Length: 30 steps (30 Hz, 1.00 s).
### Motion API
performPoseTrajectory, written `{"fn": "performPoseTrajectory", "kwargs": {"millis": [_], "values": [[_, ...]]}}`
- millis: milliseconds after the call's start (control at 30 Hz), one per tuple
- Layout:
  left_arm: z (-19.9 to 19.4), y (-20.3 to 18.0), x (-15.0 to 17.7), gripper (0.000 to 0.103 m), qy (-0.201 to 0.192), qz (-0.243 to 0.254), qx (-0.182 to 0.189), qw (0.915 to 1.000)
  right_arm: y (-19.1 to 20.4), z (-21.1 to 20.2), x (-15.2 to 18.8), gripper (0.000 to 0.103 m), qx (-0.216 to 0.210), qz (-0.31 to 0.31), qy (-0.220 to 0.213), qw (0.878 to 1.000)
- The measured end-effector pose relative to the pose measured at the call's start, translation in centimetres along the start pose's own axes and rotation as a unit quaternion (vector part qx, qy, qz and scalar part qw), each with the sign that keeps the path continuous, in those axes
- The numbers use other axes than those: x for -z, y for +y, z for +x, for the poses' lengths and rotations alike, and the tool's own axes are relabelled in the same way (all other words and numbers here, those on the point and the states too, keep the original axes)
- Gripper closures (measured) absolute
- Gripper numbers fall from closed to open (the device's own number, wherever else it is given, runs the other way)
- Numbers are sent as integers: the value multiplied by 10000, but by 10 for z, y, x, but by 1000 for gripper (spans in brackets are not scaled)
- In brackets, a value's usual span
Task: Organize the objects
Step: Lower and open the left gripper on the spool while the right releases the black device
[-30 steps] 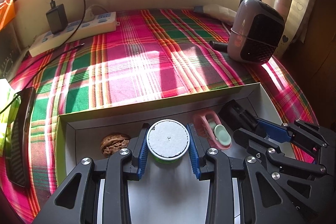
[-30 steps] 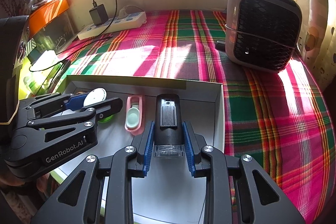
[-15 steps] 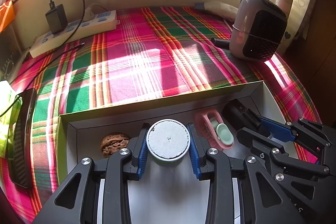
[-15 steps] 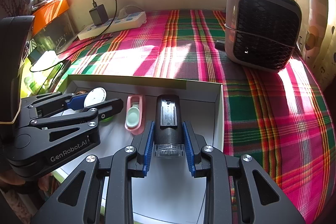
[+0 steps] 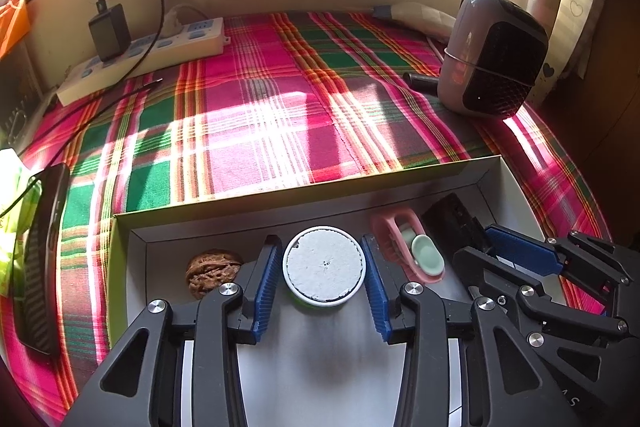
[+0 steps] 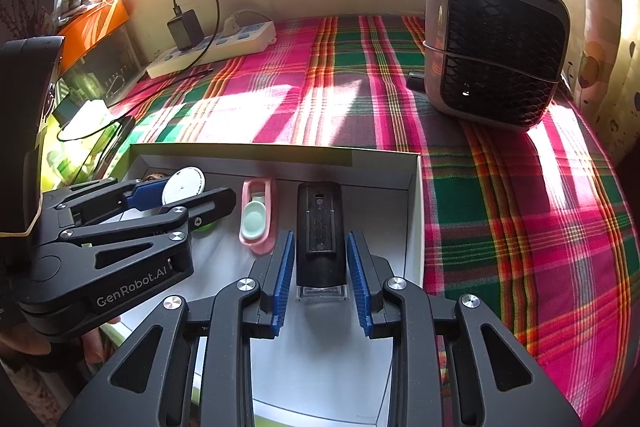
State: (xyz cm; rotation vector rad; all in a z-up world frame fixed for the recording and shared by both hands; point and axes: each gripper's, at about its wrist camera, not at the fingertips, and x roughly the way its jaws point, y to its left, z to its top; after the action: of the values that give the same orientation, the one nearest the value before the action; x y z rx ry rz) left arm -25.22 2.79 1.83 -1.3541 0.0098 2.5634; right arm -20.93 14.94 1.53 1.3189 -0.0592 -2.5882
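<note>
A shallow white box [image 5: 400,183] [image 6: 414,187] lies on the plaid cloth. In it are a walnut [image 5: 212,271], a round white-lidded green jar [image 5: 324,265] [image 6: 184,185], a pink case with a mint part [image 5: 408,247] [image 6: 258,219] and a black stamp-like device [image 6: 320,233] [image 5: 452,219]. My left gripper [image 5: 323,279] [image 6: 176,193] straddles the jar with small gaps on both sides, open. My right gripper [image 6: 320,267] [image 5: 508,247] straddles the black device with narrow gaps, open.
A grey fan heater [image 5: 492,55] [image 6: 496,47] stands at the back right. A power strip with a charger [image 5: 148,51] [image 6: 216,47] lies at the back left. A black phone [image 5: 40,259] lies along the left edge. Plaid cloth [image 5: 280,107] stretches beyond the box.
Both grippers have opened slightly: the blue pads now stand off the jar and the black device, which rest in the box. The left view has pulled back a little.
</note>
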Motion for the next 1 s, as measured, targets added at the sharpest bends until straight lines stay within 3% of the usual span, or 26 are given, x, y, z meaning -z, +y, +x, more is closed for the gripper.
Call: {"fn": "performPoseTrajectory", "kwargs": {"millis": [500,700,1000], "values": [[-4,1,1,59,-68,-110,182,9998,1,-3,2,73,-14,40,9,10000],[-10,4,2,58,-175,-179,219,9994,5,-6,4,63,-23,10,-31,10000],[-21,8,7,58,-278,-226,184,9992,5,-10,6,63,-14,56,-63,10000]]}}
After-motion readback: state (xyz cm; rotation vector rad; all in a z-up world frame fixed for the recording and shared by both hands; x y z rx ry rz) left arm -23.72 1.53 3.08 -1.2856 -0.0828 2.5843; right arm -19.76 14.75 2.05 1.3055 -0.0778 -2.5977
